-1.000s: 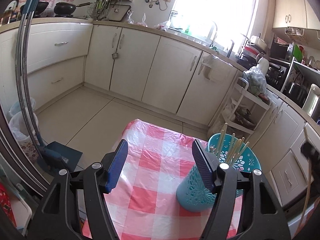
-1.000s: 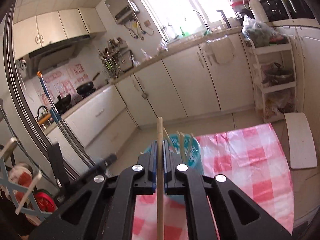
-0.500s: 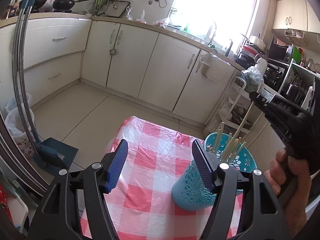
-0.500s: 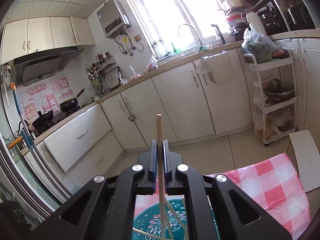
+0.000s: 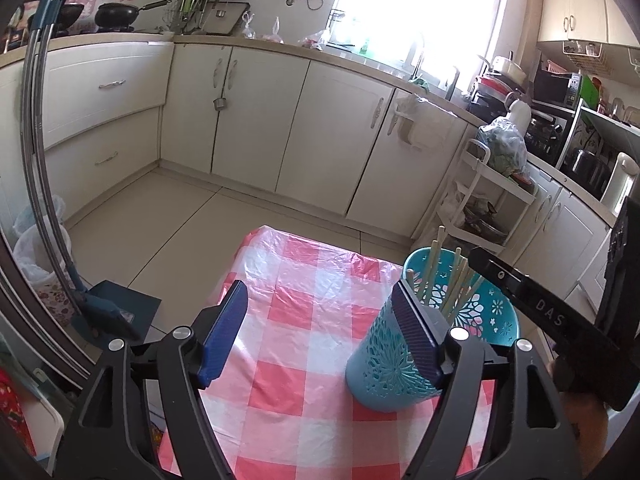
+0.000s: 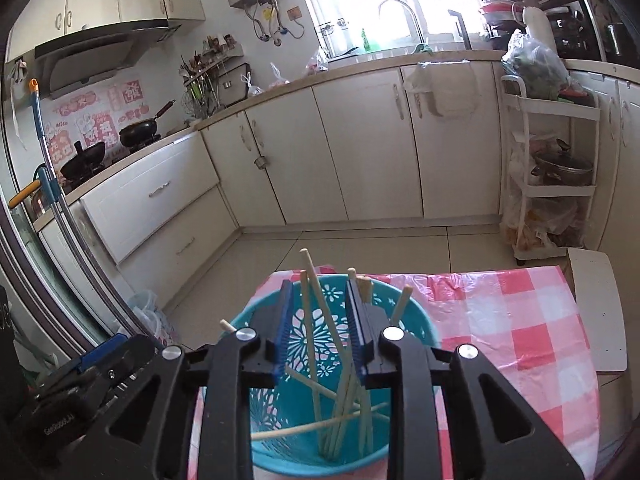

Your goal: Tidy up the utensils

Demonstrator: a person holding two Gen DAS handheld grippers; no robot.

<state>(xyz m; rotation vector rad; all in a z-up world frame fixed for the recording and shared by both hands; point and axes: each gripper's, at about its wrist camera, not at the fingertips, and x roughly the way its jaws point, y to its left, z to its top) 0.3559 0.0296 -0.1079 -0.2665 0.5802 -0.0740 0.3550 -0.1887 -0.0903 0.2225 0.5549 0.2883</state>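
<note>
Right tongs (image 6: 320,328), spread apart with nothing pinched, hang over a teal holder (image 6: 416,328) full of chopsticks (image 6: 310,312) at the desk's (image 5: 304,320) 3 o'clock edge; left tongs (image 5: 320,332) gape wide beside the holder, gripping nothing.

Bright daylight, window (image 5: 420,4) blown out; sharp frames, fisheye-bent edges.

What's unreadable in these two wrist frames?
- Right wrist view: the base of the teal perforated plastic holder is cut off by the bottom edge and the open right gripper.
- Left wrist view: the wooden chopsticks can't be counted; the open left gripper's finger overlaps them.
</note>
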